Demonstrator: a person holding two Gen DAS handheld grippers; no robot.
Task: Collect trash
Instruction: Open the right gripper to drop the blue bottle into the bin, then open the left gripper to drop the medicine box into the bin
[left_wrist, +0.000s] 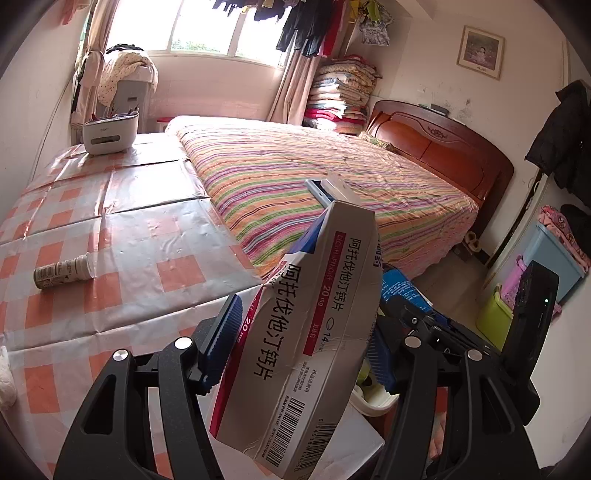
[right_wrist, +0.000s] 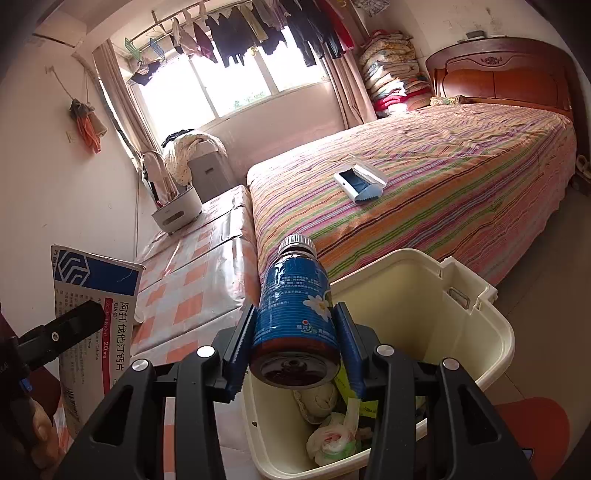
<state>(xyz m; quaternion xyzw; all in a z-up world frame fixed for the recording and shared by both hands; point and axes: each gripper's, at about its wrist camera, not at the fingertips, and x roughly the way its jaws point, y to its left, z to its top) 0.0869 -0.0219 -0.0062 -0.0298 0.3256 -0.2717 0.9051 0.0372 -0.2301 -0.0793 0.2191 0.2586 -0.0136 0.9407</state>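
Note:
My left gripper (left_wrist: 301, 345) is shut on a crumpled white, red and blue medicine box (left_wrist: 303, 332), held upright past the table's edge; the box also shows at the left of the right wrist view (right_wrist: 92, 314). My right gripper (right_wrist: 295, 350) is shut on a brown bottle with a blue label (right_wrist: 295, 310), held over the cream trash bin (right_wrist: 476, 314). The bin holds crumpled tissues (right_wrist: 328, 439) and wrappers. A small white bottle (left_wrist: 62, 273) lies on its side on the checked tablecloth (left_wrist: 110, 229).
A striped bed (left_wrist: 314, 177) stands beside the table, with a white and blue item (right_wrist: 360, 181) on it. A white desk organizer (left_wrist: 109, 133) sits at the table's far end. Coloured storage bins (left_wrist: 546, 266) stand by the right wall.

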